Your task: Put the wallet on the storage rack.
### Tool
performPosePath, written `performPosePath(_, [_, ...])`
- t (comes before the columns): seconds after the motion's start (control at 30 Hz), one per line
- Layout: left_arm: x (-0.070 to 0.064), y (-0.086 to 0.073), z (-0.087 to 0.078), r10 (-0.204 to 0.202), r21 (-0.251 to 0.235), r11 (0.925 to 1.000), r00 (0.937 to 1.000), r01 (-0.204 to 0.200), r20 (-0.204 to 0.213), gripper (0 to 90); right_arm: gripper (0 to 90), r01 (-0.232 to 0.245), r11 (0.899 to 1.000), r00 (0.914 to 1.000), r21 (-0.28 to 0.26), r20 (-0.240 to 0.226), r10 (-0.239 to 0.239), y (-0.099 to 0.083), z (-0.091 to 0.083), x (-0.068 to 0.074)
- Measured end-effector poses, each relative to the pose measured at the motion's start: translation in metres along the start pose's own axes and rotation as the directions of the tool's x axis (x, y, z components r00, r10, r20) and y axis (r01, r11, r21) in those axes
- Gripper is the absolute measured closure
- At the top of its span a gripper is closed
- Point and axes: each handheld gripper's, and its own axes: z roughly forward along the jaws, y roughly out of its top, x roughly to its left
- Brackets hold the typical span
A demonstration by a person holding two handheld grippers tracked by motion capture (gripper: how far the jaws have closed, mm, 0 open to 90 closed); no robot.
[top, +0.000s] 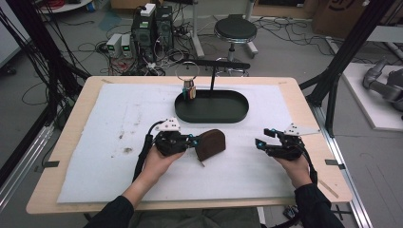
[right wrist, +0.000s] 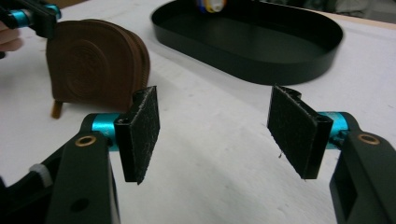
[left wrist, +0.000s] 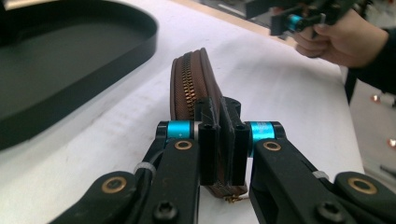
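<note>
The left gripper (top: pixel 190 141) has its jaws clamped on the near edge of the brown zip pouch (top: pixel 211 144), holding it upright mid-desk (zipper up, likely to steady it); the right gripper (top: pixel 264 140) waits to its right, jaws apart, near the black tray (top: pixel 212 106)

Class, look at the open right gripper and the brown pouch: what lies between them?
Nothing but bare white mat separates the right gripper from the brown pouch, as the high view shows.
</note>
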Motion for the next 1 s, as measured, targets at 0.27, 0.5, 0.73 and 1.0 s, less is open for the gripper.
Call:
performPosePath(0.27, [-0.012, 0.005, -0.002, 0.125, -0.004, 0.9922, 0.9848, -0.125, 0.121, 86.3, 33.6, 0.05, 0.999, 0.9822, 0.013, -0.182, -0.047, 0.005, 0.012, 0.015])
performPosePath(0.5, [-0.021, 0.006, -0.001, 0.179, -0.01, 0.9833, 0.9567, -0.182, 0.229, 86.3, 32.3, 0.113, 0.992, 0.9391, 0.057, -0.332, -0.088, 0.009, 0.031, 0.036])
performPosePath(0.73, [-0.027, 0.005, 0.0, 0.224, -0.022, 0.9735, 0.9314, -0.228, 0.287, 86.3, 33.1, 0.15, 0.982, 0.8961, 0.111, -0.435, -0.088, 0.009, 0.05, 0.053])
performPosePath(1.0, [-0.023, 0.002, -0.004, 0.201, -0.017, 0.9789, 0.9433, -0.204, 0.264, 83.0, 63.1, 0.22, 0.97, 0.8723, 0.101, -0.465, -0.15, 0.008, 0.052, 0.056])
